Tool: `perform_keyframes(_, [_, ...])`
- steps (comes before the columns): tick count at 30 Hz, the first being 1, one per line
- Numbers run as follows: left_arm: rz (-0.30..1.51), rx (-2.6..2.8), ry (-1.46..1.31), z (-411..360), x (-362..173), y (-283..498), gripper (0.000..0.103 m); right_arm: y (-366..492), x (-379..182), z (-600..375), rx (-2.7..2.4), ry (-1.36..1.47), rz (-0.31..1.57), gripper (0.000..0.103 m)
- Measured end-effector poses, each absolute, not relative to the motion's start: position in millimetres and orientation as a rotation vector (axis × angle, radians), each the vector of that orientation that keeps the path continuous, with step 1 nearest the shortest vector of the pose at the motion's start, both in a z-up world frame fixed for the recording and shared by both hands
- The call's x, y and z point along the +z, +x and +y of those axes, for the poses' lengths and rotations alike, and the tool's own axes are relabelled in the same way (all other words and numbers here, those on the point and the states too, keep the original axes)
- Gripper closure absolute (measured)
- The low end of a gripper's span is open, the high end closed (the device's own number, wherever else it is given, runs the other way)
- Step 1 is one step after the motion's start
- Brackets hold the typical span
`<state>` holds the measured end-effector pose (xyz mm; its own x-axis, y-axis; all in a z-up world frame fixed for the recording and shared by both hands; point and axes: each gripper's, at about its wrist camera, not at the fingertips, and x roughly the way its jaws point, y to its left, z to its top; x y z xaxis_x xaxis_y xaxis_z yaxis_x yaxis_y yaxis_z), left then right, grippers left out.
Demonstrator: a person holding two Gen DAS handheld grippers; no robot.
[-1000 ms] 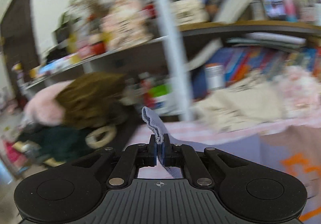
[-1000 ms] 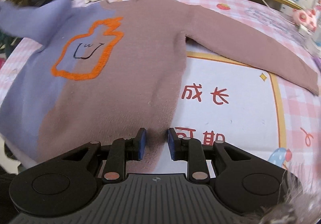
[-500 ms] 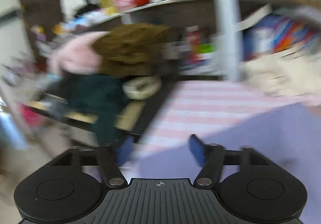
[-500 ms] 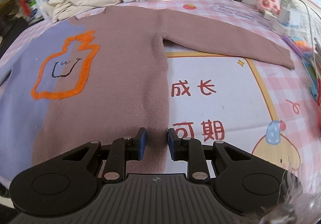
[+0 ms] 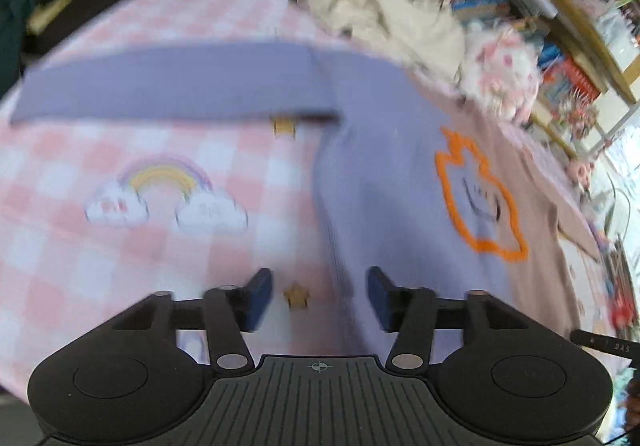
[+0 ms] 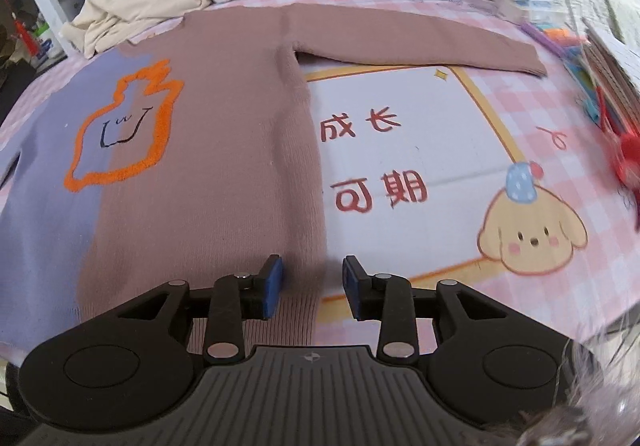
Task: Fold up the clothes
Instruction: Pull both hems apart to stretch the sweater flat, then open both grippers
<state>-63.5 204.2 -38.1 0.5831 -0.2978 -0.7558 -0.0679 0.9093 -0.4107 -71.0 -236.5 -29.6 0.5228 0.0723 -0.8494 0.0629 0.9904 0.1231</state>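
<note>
Garment: soft knitted sweater, half lilac, half dusty brown, with an orange outlined figure (image 6: pixel 120 134); lies flat, front up, sleeves out sideways, on the pink checked cartoon-print counter (image 6: pixel 520 118)
Left tongs (image 5: pixel 320 296): spread, just been closing a little; nothing pinched; lilac side edge between them
Right tongs (image 6: pixel 312 286): parted, just been opening; brown hem corner beneath, not pinched
Handling: light, limp, likely drapes and stretches; not fragile
Hold: probably hem corners or sleeve cuffs; pinch through both layers
</note>
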Motion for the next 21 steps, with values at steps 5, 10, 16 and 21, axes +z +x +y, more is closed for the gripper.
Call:
perform_keyframes(5, [0.97,-0.168,-0.393,196.2,-40.3,-58.1,0.045,-76.2,-29.6,-225.3,-0.012,0.136,1.011,0.068])
perform_keyframes(10, [0.998,-0.154,-0.361,190.6,-38.8,-56.1,0.078,-79.7,-28.7,-220.4,0.012,0.14,1.011,0.08])
perform_keyframes(16, [0.968,-0.135,-0.351,188.2,-44.4,-38.7,0.099,-60.1,-30.2,-220.6,0.035,0.161,0.987,0.093])
perform_keyframes(21, [0.947,-0.08,-0.285,179.3,-41.2,-8.4,0.099,-31.5,-30.5,-213.5,0.027,0.179,0.978,0.093])
